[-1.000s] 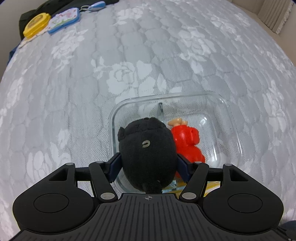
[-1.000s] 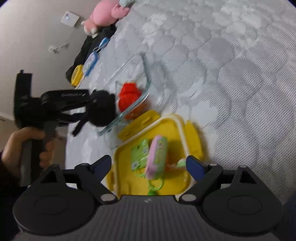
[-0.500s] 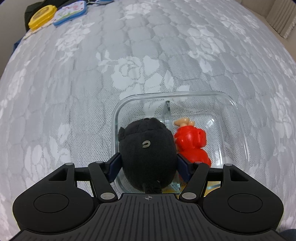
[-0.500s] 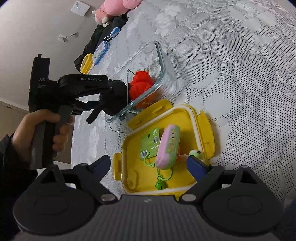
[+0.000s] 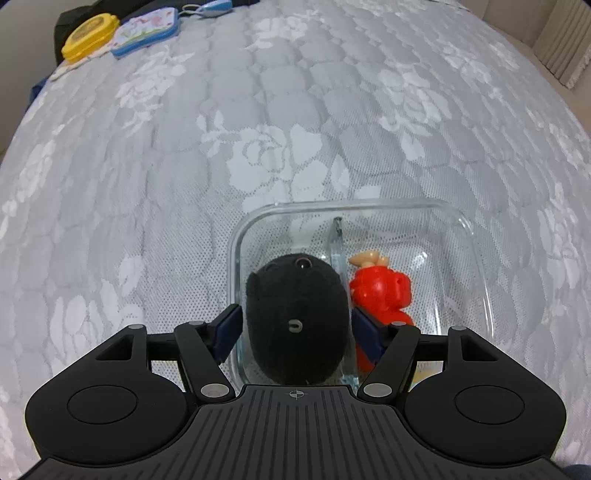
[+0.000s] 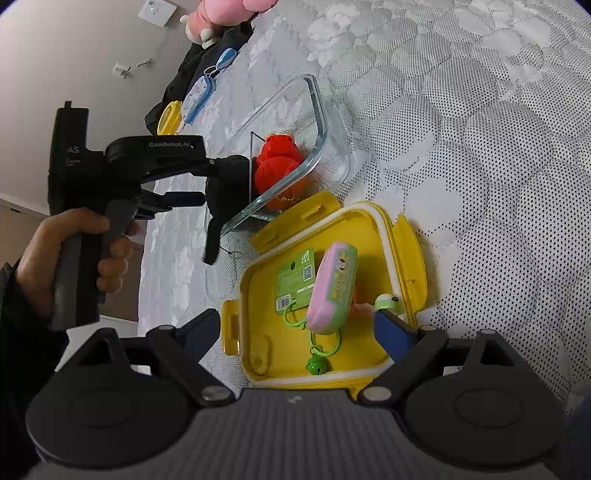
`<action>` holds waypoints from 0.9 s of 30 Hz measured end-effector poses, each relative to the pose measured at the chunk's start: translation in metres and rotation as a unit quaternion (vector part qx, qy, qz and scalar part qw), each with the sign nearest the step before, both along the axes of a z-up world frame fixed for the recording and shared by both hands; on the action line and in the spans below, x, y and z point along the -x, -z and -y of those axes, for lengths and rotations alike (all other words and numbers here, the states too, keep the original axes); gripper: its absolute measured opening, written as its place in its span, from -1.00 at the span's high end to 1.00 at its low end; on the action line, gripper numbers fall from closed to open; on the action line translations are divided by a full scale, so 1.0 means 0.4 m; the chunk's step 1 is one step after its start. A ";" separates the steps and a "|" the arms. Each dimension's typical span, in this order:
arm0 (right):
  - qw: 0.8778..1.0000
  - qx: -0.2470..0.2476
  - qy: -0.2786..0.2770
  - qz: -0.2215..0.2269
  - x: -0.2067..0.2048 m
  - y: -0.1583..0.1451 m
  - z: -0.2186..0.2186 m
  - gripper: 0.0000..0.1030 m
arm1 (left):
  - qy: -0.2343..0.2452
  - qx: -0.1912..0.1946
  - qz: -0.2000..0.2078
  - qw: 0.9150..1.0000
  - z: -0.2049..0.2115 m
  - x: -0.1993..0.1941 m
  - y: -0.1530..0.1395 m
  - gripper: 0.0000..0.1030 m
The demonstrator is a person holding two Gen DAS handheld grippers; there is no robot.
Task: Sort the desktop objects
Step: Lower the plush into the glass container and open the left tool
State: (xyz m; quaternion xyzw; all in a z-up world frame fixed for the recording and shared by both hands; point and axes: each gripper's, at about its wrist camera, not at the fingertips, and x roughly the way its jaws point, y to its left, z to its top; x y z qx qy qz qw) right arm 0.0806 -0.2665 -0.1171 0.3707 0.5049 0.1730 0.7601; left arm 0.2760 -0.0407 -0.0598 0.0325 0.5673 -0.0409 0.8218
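- Left wrist view: our left tongs (image 5: 297,325) point steeply down over the glass container (image 5: 476,251), with the black plush toy (image 5: 297,314) between the blue pads. The jaws have just been opening, and slim gaps now show beside the plush on both sides, so we judge it released, or very nearly so. It sits in the left compartment, against the glass divider (image 5: 337,243); the red toy figure (image 5: 380,288) lies in the right one.
- To finish this step well, we should spread the pads a little more, then lift straight up, so that nothing snags the fur or knocks the divider.
- The surface is a bed with a grey quilted cover (image 5: 184,166) patterned with white roses. A small yellow case (image 5: 88,35) and a blue-edged case (image 5: 147,29) lie at its far edge.
- Right wrist view: our right tongs (image 6: 295,332) stand wide open and empty above the yellow lunch box (image 6: 406,240), which holds a pink case (image 6: 332,288), a green tag (image 6: 293,280) and a green bell (image 6: 316,365). A hand (image 6: 48,258) grips the other tool's handle. A pink plush (image 6: 221,14) lies by the pale wall (image 6: 74,55).
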 end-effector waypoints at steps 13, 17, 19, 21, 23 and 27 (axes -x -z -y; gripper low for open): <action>1.000 -0.008 0.001 -0.003 0.001 0.003 0.001 -0.77 | 0.014 -0.012 -0.006 1.000 0.018 0.001 -0.008 -0.27; 1.000 -0.007 0.000 -0.005 0.001 0.004 0.000 -0.77 | 0.008 -0.023 -0.012 1.000 0.024 0.002 0.026 -0.28; 1.000 -0.007 0.000 -0.007 0.000 0.006 0.000 -0.77 | 0.011 -0.030 -0.009 0.999 0.031 0.006 0.038 -0.28; 1.000 -0.008 0.000 -0.009 -0.001 0.008 -0.001 -0.77 | 0.014 -0.035 -0.001 0.999 0.035 0.009 0.041 -0.25; 1.000 -0.008 0.000 -0.011 -0.002 0.009 -0.001 -0.77 | 0.013 -0.034 0.003 0.999 0.033 0.005 0.039 -0.16; 1.000 -0.009 0.001 -0.015 -0.004 0.012 -0.001 -0.77 | 0.004 -0.023 0.020 1.000 0.024 -0.005 0.021 -0.12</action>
